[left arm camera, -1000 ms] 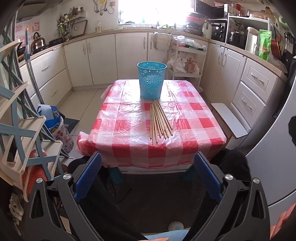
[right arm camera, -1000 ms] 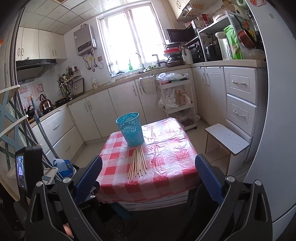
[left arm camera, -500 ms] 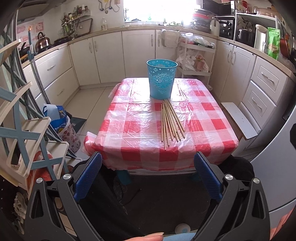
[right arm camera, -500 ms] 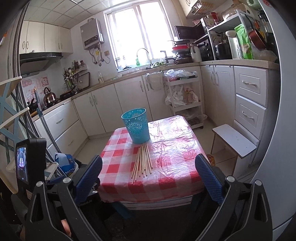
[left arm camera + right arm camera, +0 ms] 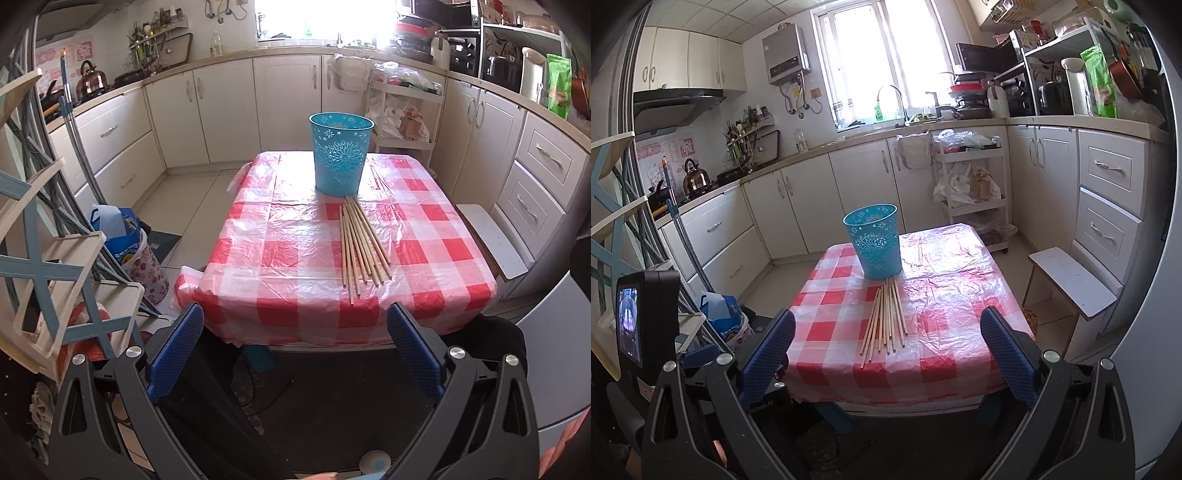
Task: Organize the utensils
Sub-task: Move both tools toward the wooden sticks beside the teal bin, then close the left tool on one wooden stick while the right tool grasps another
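Note:
Several long wooden chopsticks (image 5: pixel 360 243) (image 5: pixel 885 320) lie in a loose bundle on the red-and-white checked table (image 5: pixel 280 266) (image 5: pixel 945 295). Just beyond them an upright blue patterned bucket (image 5: pixel 340 152) (image 5: pixel 874 240) stands near the table's far side. My left gripper (image 5: pixel 294 347) hovers open in front of the table's near edge, short of the chopsticks, holding nothing. My right gripper (image 5: pixel 886 350) is likewise open and empty, held higher and a bit to the right of the left one.
White kitchen cabinets (image 5: pixel 221 107) line the back and right walls. A white stool (image 5: pixel 493 236) (image 5: pixel 1071 280) stands right of the table. On the left are a folding rack (image 5: pixel 40 229), a blue bag (image 5: pixel 122 232) and mop handles. A wheeled cart (image 5: pixel 971 195) sits behind the table.
Both grippers have drifted closer to the table and slightly left, so the bucket and chopsticks now sit further right in the views. Nothing on the table has moved.

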{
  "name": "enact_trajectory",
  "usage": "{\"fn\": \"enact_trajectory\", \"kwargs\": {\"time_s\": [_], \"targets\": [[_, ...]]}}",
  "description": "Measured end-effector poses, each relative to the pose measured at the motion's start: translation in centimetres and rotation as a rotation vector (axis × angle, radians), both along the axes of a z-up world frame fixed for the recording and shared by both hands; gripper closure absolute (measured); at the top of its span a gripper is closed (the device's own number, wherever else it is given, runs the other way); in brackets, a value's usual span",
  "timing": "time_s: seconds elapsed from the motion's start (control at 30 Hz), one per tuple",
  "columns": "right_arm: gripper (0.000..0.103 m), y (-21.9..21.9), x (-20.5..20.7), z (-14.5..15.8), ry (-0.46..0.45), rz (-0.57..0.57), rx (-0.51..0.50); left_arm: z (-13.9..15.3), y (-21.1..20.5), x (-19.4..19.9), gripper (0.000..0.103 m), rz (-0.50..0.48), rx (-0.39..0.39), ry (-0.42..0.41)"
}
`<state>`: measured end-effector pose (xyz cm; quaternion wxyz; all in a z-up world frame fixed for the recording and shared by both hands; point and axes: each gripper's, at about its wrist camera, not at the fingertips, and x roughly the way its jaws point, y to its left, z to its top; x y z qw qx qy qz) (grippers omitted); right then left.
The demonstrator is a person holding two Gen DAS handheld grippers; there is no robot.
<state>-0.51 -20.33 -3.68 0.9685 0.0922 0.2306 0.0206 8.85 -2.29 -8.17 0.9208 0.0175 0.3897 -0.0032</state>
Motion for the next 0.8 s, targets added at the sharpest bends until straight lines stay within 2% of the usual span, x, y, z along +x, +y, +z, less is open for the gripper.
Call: {"fn": "enact_trajectory", "kwargs": {"time_s": [0.23, 0.43, 0.57, 0.63, 0.67, 0.73, 0.8], "targets": [[0.007, 0.7, 5.7, -2.3, 0.067, 0.031, -0.057, -3.8, 1.7, 4.1, 0.008, 0.011, -0.023, 0.107], [0.007, -0.3, 11.9, -5.4, 0.141, 0.047, -0.084, -6.3, 3.1, 9.0, 0.008, 0.033, -0.056, 0.14], [0.009, -1.2, 17.0, -8.4, 0.219, 0.1, -0.068, -8.0, 2.7, 13.4, 0.014, 0.022, -0.098, 0.166], [0.03, -1.4, 19.6, -10.1, 0.269, 0.128, -0.077, -8.8, 2.3, 15.3, 0.015, 0.003, -0.134, 0.166], [0.033, -1.5, 21.0, -10.9, 0.293, 0.14, -0.078, -9.2, 1.9, 16.4, 0.015, -0.002, -0.133, 0.162], [0.047, -1.6, 23.6, -12.3, 0.333, 0.168, -0.073, -10.1, 0.9, 18.7, 0.015, -0.015, -0.114, 0.169], [0.051, -1.3, 25.8, -13.4, 0.362, 0.197, -0.075, -10.9, 0.2, 20.6, 0.015, -0.02, -0.107, 0.176]]}}
